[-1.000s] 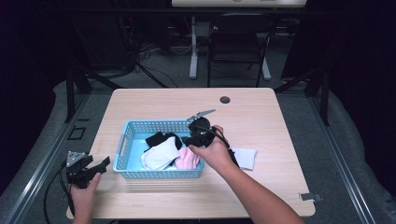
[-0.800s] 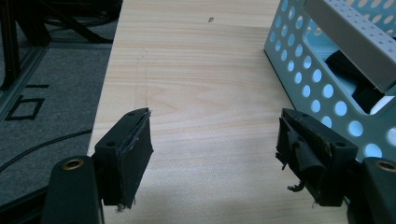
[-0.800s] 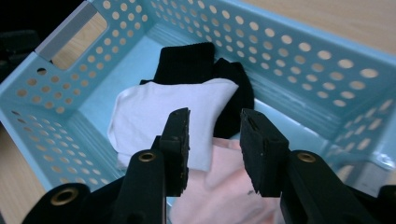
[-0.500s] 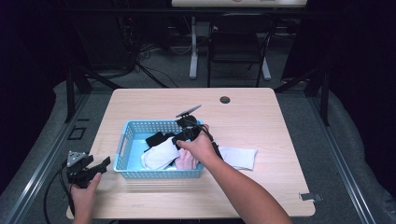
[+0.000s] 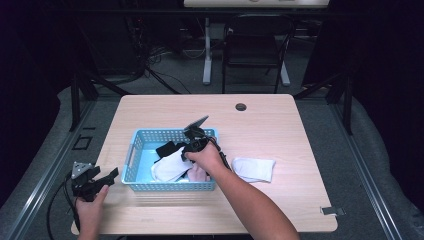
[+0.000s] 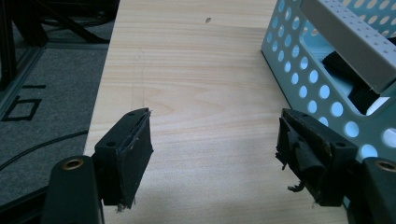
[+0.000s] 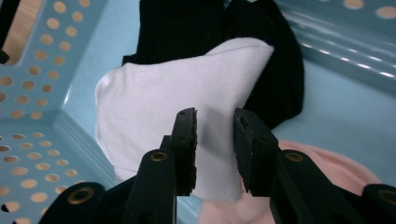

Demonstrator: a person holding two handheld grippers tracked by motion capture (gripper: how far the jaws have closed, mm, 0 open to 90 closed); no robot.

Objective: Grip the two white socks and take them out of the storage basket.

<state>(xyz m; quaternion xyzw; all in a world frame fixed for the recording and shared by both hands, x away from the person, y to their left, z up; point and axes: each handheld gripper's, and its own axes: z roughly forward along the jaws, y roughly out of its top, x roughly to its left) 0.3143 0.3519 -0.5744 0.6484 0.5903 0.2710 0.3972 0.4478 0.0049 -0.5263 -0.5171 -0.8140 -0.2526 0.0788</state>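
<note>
So the right gripper [image 7: 215,154] was down inside the blue basket [image 5: 131,155], fingers only narrowly parted and hovering right over the white sock [image 7: 177,102], not pinching it as far as I could tell. That sock lay on top of a black sock [image 7: 275,79] and something pink [image 7: 327,172], so probably lining up a grab. Another white sock [image 5: 254,169] sat on the bench [image 5: 280,125] just right of the basket. The left gripper [image 6: 212,154] was parked by the basket's left side, fingers spread wide, holding nothing.

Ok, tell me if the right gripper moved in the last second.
Yes. The right gripper went left, from over the basket's right rim to above its middle.
</note>
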